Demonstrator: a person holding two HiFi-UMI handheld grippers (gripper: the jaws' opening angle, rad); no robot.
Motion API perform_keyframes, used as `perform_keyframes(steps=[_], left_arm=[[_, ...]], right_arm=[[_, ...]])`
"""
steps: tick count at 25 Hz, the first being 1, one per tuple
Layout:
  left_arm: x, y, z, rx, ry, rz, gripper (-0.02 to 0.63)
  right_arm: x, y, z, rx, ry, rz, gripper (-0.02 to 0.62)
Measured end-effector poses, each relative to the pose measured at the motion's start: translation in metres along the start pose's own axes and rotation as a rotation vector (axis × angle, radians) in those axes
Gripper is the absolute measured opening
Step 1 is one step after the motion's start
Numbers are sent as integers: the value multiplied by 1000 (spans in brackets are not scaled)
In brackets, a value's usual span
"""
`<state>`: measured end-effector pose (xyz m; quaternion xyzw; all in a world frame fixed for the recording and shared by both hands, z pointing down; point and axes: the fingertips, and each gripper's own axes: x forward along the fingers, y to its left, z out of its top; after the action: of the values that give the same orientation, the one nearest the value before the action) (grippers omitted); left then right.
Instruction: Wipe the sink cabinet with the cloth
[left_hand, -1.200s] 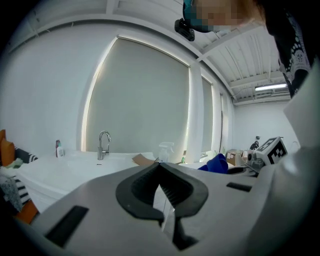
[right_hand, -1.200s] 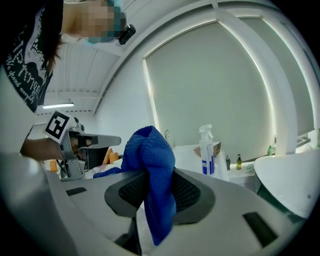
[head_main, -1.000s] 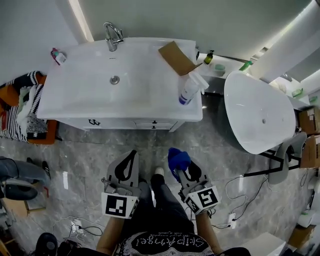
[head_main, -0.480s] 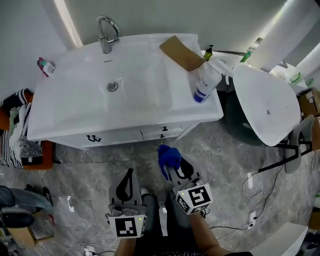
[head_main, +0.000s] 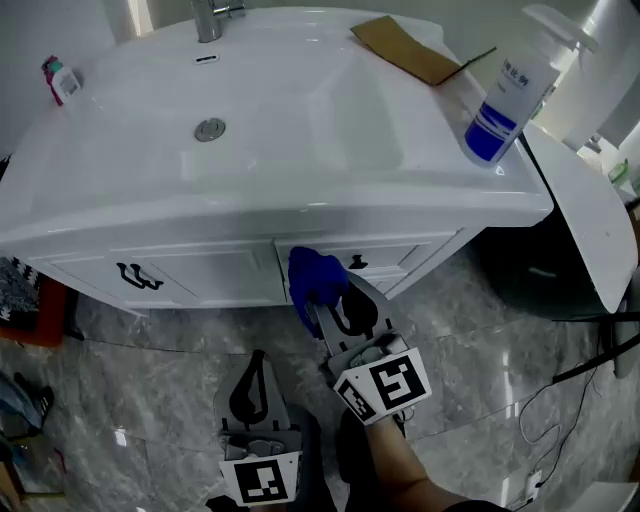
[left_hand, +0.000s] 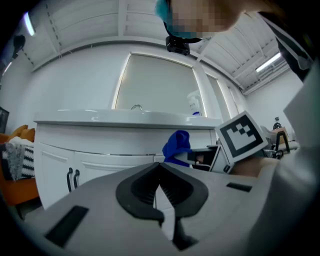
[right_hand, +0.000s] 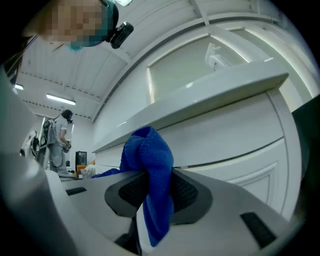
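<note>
The white sink cabinet (head_main: 210, 275) stands in front of me, with its basin top (head_main: 300, 120) above. My right gripper (head_main: 320, 300) is shut on a blue cloth (head_main: 312, 272), which it holds up at the drawer front just under the counter rim. Whether the cloth touches the drawer front is unclear. In the right gripper view the cloth (right_hand: 150, 165) bulges out between the jaws, with the cabinet front (right_hand: 235, 135) close behind. My left gripper (head_main: 253, 385) hangs lower and to the left, shut and holding nothing. In its own view the cloth (left_hand: 177, 145) shows ahead of the cabinet (left_hand: 100, 150).
A spray bottle (head_main: 510, 90) and a piece of cardboard (head_main: 405, 48) sit on the counter's right side. A faucet (head_main: 210, 15) and a small bottle (head_main: 62, 80) are at the back left. A white bathtub (head_main: 590, 210) is at the right. Dark door handles (head_main: 140, 277) mark the left cabinet door.
The head view has come down and closer to the cabinet. My right gripper has carried the cloth forward from over the floor to the drawer front. My left gripper stays low and shut.
</note>
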<state>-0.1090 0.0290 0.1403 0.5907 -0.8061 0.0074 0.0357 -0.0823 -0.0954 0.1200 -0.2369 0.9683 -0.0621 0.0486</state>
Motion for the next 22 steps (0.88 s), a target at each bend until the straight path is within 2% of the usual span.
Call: perform_keyframes(steps=[4,9,11,15,18,22], left_arm=[[33,6,-69,63,-73,12,0],[76,20,-122,48,-183,79,0],[87,13,-139,45,-200,40,0],[90,-18,-163,38,-168,-142,0],[88,-18,-170,47,-166,-163,0],[84,-24,-185,37,-144,-174,0]], right_arm=[[20,5,-22,-46,-99,62,117],[35,-4,-26,-126,-236,54,117],[37,-6,-26,-169,-290,49,117],[37,-7,-26,-224,-317,-1,115],[40,-4,-31,-210,-270,-22,115],[38,-5,-30,-239,-244,-2,115]])
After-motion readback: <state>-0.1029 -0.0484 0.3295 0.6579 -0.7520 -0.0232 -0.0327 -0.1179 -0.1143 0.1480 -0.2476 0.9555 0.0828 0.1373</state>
